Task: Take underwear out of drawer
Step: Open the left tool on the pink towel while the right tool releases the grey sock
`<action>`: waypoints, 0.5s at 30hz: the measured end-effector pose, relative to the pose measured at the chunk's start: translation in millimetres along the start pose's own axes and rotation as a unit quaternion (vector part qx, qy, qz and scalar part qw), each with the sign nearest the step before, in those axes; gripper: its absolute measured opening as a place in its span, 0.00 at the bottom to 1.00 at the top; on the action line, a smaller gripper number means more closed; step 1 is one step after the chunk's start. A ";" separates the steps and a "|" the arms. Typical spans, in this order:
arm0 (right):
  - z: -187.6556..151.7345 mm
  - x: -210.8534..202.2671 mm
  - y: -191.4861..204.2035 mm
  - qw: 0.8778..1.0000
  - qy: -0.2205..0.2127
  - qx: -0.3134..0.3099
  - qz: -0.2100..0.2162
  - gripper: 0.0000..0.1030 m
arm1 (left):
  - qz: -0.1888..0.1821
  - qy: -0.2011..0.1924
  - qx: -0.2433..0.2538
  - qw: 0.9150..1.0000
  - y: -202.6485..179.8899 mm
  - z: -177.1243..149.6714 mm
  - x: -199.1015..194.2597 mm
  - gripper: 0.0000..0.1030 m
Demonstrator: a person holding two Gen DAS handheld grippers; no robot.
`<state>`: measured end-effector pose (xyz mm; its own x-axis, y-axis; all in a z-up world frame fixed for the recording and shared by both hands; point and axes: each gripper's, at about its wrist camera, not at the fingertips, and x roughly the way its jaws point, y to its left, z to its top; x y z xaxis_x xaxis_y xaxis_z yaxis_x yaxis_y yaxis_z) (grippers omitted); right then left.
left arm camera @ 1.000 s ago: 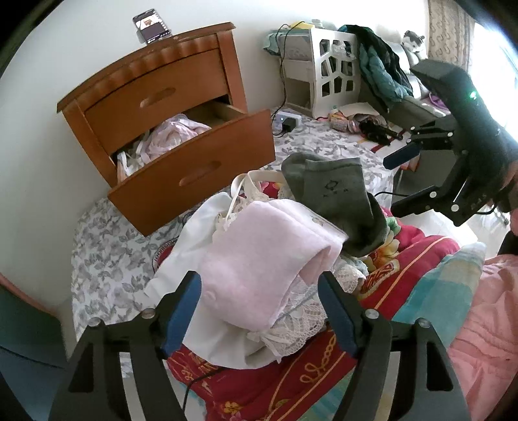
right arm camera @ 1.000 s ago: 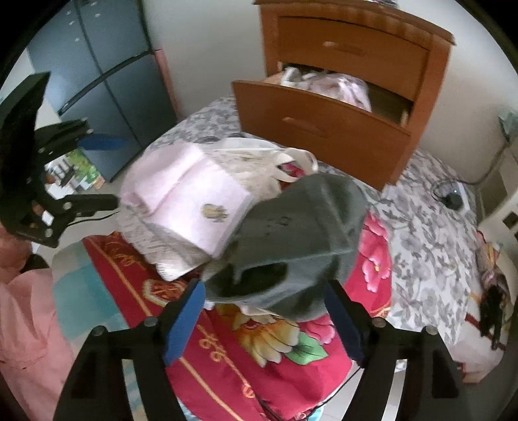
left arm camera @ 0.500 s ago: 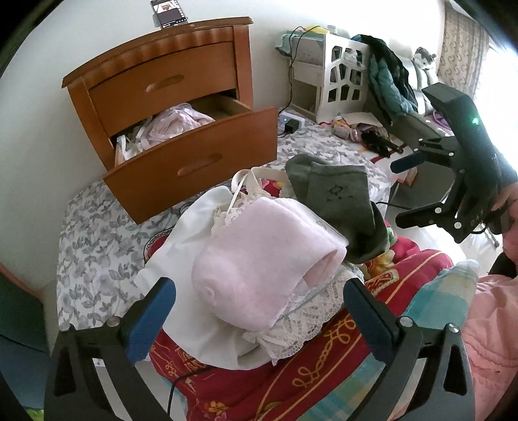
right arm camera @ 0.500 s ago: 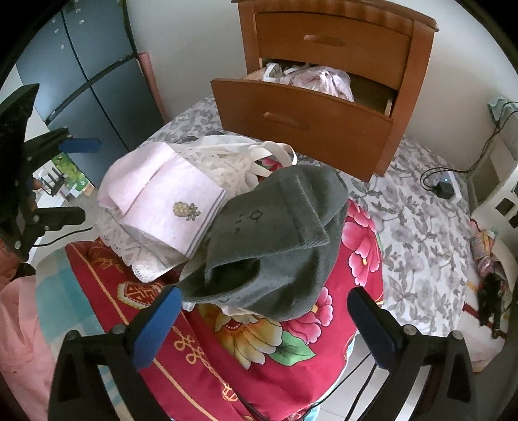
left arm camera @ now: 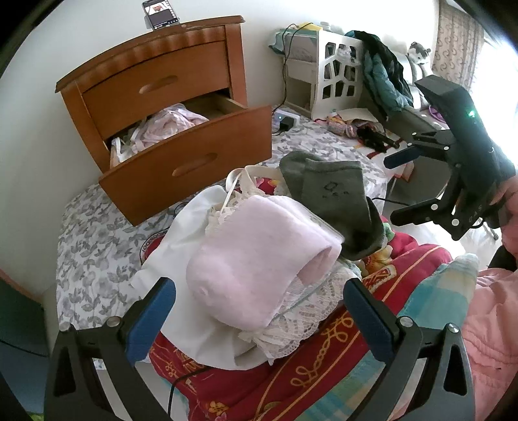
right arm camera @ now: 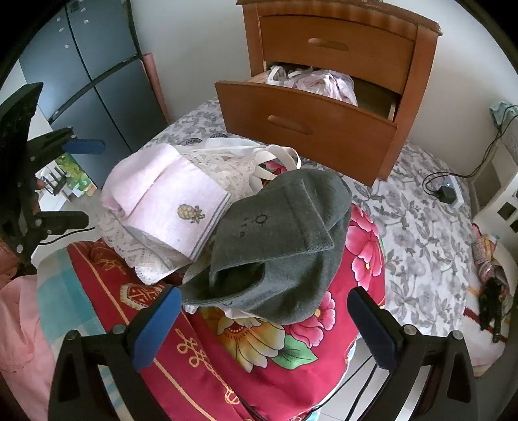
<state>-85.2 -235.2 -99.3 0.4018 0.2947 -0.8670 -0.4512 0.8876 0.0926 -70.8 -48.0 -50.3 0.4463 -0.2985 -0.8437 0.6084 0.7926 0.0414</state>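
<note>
A wooden nightstand has its lower drawer (left arm camera: pixel 191 162) (right arm camera: pixel 301 116) pulled out, with pale pink underwear (left arm camera: pixel 168 124) (right arm camera: pixel 320 82) heaped inside. On a red flowered quilt (right arm camera: pixel 365 256) lies a pile: pink folded underwear (left arm camera: pixel 259 259) (right arm camera: pixel 168 197), white lace pieces (left arm camera: pixel 301 320), and grey underwear (left arm camera: pixel 333 197) (right arm camera: pixel 285 236). My left gripper (left arm camera: pixel 259 317) stands open just short of the pink piece, holding nothing. My right gripper (right arm camera: pixel 259 324) is open in front of the grey piece, also holding nothing. In each wrist view the other gripper shows at the edge, right gripper (left arm camera: pixel 411 187) and left gripper (right arm camera: pixel 77 184), both open.
A phone (left arm camera: pixel 160 13) stands on the nightstand top. A white lattice shelf (left arm camera: pixel 336 74), a dark jacket (left arm camera: pixel 385 71), a charger and cable (right arm camera: pixel 448 191) and small clutter lie on the grey floral sheet (right arm camera: pixel 417 226). A dark wardrobe (right arm camera: pixel 90 74) stands left. A pink sleeve (left arm camera: pixel 492 324) is near.
Both grippers opened wider and drew back a little from the pile. The pink and grey underwear stayed on the quilt.
</note>
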 end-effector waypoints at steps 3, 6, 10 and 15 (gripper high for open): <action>1.6 -0.1 1.6 1.000 -0.003 -0.002 0.001 1.00 | 0.000 -0.004 -0.004 1.000 1.8 0.9 -0.8 1.00; 5.1 -2.3 3.8 1.000 -0.010 -0.005 0.000 1.00 | -0.003 -0.009 -0.008 1.000 3.9 2.6 -3.4 1.00; 9.0 -4.4 2.9 1.000 -0.016 -0.003 -0.001 1.00 | -0.003 -0.017 -0.010 1.000 5.8 4.7 -7.3 1.00; 11.0 -5.9 0.6 1.000 -0.019 0.000 0.000 1.00 | 0.000 -0.014 -0.010 1.000 7.5 8.3 -5.9 1.00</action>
<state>-79.1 -232.5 -88.7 0.4313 0.3084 -0.8479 -0.4511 0.8876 0.0933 -63.5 -44.7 -40.5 0.4648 -0.3131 -0.8282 0.5953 0.8029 0.0306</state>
